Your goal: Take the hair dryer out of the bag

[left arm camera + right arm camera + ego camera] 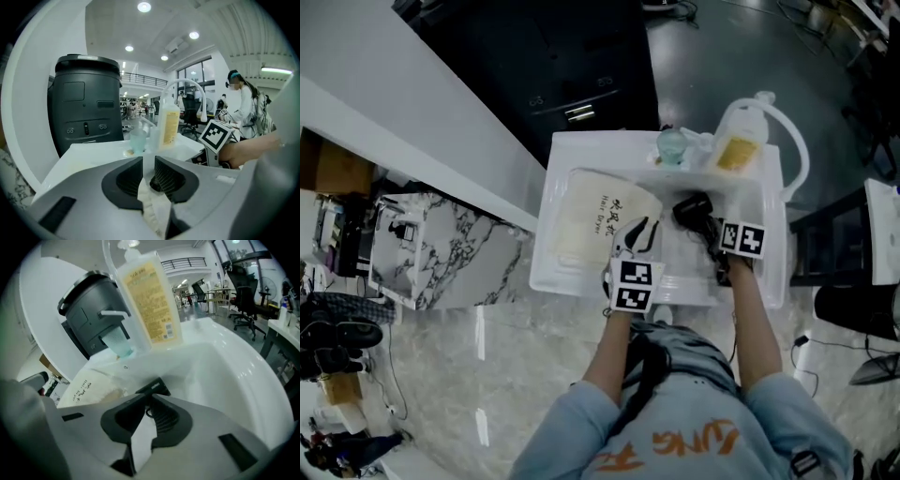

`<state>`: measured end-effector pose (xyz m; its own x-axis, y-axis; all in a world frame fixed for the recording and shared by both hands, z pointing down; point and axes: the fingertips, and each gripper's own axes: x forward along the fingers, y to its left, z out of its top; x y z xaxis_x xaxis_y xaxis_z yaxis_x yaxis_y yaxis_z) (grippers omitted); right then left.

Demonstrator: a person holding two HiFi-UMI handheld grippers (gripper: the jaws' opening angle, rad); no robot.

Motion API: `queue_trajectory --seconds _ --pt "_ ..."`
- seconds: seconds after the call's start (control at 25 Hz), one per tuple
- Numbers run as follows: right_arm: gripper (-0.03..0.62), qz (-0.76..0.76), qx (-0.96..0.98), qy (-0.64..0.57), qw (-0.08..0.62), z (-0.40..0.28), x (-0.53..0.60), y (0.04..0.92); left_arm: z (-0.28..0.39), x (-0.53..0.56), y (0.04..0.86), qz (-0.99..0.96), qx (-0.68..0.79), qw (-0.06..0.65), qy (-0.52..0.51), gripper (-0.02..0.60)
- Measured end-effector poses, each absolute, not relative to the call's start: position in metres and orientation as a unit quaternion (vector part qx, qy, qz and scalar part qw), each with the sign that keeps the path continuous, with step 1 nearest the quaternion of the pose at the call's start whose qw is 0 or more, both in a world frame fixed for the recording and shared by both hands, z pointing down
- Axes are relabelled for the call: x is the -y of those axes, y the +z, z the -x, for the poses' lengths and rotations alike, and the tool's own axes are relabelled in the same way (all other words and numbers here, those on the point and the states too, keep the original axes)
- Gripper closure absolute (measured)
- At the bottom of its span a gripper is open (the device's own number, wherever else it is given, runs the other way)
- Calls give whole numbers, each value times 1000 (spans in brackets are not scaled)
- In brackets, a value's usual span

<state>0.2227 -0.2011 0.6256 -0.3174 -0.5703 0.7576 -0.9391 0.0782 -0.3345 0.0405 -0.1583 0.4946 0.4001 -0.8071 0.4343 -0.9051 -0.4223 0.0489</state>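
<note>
Over sink (774, 281), right tool (149, 400) clamps hair dryer (153, 387) at tips; left tool (148, 165) clamps bag (595, 220)

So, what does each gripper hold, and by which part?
Left gripper pinches an edge of the cream cloth bag; right gripper clamps the black hair dryer, seemingly at its handle end.

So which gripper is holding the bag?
The left hand-held gripper: the cream bag is pinched in its jaws. The right one grips the black hair dryer.

We see a white washbasin unit (546, 246) carrying everything. On its flat left side lies a cream bag (592, 223) with dark print. Along its back ledge stand a pale green cup (672, 146) and a yellow-labelled pump bottle (739, 141).
</note>
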Motion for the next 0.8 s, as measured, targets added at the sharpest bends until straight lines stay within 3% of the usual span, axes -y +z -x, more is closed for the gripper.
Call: queue_trajectory --seconds 0.16,0.52,0.8 --pt "594 -549 731 371 163 -216 214 578 -46 164 483 -827 522 139 152 506" --pt "597 -512 813 274 37 -176 230 456 -44 190 421 -829 543 108 80 511" --pt "597 -474 859 183 -68 -150 248 339 1 230 318 -806 589 57 -8 537"
